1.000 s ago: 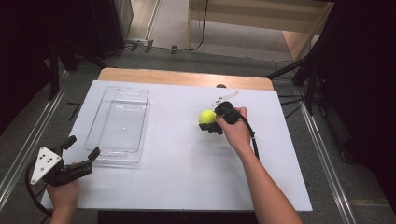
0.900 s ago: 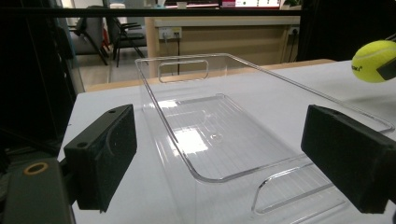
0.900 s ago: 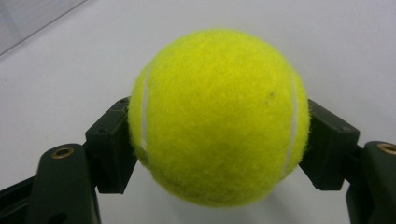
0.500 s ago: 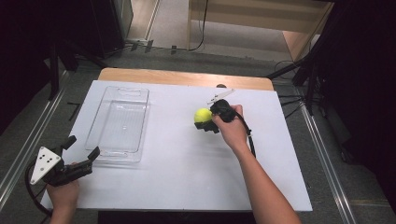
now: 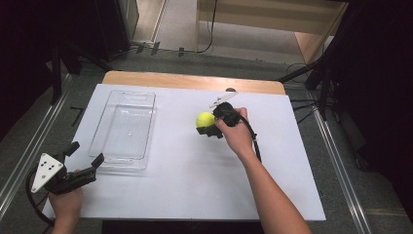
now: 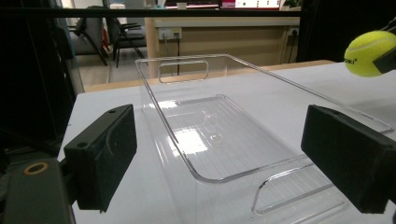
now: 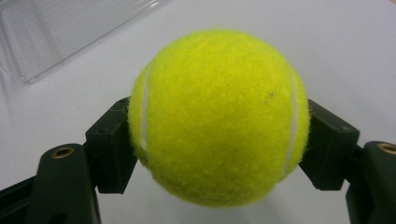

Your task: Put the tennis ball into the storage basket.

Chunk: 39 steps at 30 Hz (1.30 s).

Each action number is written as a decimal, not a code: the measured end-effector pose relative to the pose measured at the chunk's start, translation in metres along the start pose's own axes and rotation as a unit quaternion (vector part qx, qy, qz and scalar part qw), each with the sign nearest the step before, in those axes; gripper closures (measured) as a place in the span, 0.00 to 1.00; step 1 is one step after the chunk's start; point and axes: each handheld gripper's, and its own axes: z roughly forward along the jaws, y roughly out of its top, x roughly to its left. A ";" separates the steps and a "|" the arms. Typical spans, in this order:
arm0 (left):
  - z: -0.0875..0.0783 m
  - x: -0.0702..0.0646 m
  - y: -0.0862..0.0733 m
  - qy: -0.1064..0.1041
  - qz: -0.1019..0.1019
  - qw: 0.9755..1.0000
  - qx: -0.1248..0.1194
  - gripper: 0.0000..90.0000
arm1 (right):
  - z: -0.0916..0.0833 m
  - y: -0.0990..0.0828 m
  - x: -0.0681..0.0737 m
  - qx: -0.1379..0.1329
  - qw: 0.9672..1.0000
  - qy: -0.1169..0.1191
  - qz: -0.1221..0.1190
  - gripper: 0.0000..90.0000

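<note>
Gripping fuzzy yellow-green tennis ball (image 7: 218,116), white seams visible: right claw (image 5: 208,127); left claw (image 5: 84,160) released.

The left hand-held gripper (image 6: 243,158) has its 2 black jaws standing wide apart, with nothing between the pads. Beyond them a clear plastic tray (image 6: 187,158) lies empty on the white bench (image 6: 116,100), its near handle cutout just ahead of the jaws. At the upper right edge a yellow tennis ball (image 6: 371,52) is held above the bench
</note>
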 end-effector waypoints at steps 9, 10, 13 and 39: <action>0.000 0.000 0.000 -0.001 0.000 1.000 -0.001 0.12 | 0.003 0.008 0.008 0.001 1.000 0.008 -0.009 0.26; 0.000 0.000 0.000 -0.001 0.000 1.000 -0.001 0.12 | 0.003 0.010 0.009 0.002 1.000 0.008 -0.008 0.26; 0.000 0.000 0.000 -0.001 0.000 1.000 -0.001 0.12 | 0.005 0.012 0.011 0.001 1.000 0.012 -0.011 0.26; 0.000 0.000 0.000 -0.002 0.000 1.000 0.000 0.12 | 0.016 0.035 0.033 0.002 0.999 0.033 -0.038 0.26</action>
